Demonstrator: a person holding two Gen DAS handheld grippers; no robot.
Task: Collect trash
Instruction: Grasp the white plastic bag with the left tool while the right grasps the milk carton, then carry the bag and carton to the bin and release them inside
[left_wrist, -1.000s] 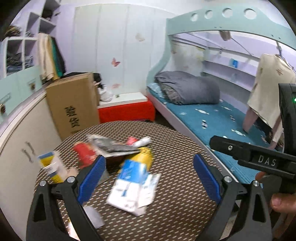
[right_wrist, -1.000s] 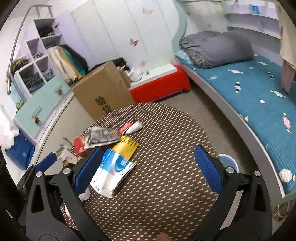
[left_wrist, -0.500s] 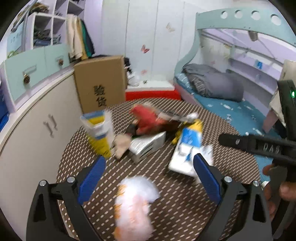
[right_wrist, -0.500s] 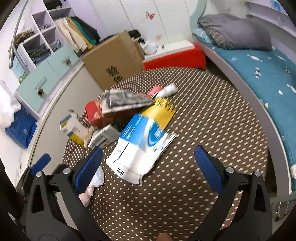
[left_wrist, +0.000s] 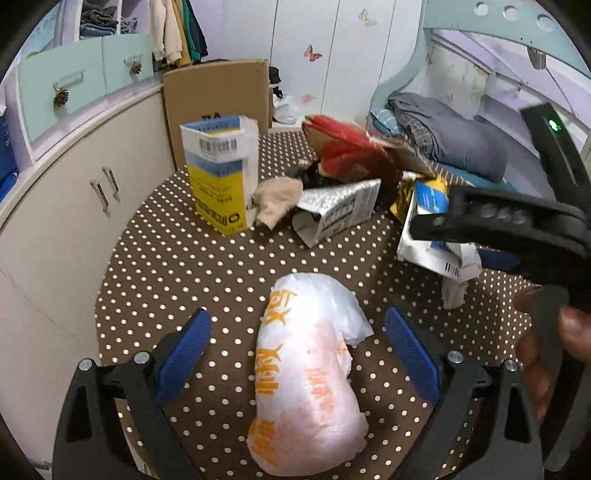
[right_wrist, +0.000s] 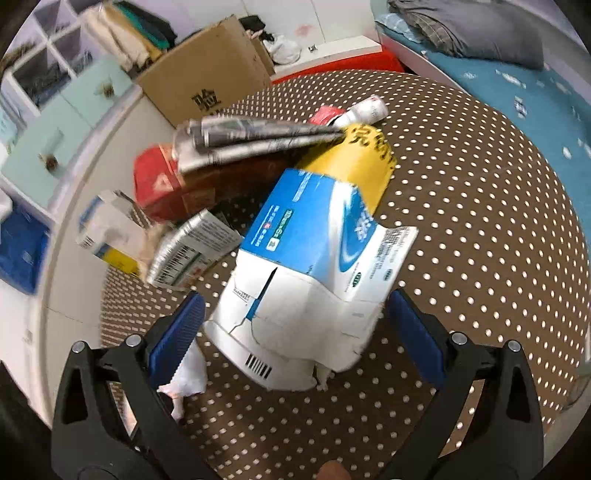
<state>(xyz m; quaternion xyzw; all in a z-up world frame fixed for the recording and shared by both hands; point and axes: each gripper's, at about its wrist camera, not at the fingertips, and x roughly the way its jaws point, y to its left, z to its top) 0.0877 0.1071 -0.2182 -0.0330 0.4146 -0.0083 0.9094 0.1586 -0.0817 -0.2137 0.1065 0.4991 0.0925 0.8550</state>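
Note:
Trash lies on a round brown dotted table (left_wrist: 184, 258). My left gripper (left_wrist: 297, 354) is open around a white plastic bag with orange print (left_wrist: 306, 373), not touching it. My right gripper (right_wrist: 293, 332) is open around the near end of a flattened blue-and-white carton (right_wrist: 314, 258). Behind lie a yellow package (right_wrist: 365, 158), a folded newspaper (right_wrist: 251, 136), a red box (right_wrist: 159, 184), a silver carton (right_wrist: 188, 251), a white bottle (right_wrist: 365, 109) and an upright blue-yellow carton (left_wrist: 219, 173).
A cardboard box (left_wrist: 218, 99) stands behind the table. Cabinets (left_wrist: 74, 177) run along the left. A bed with a grey duvet (left_wrist: 450, 144) is at the right. My right gripper's body (left_wrist: 517, 221) crosses the left wrist view.
Both grippers have dropped lower and closer to the table. The left one swung left onto the plastic bag; the right one closed in on the blue-and-white carton.

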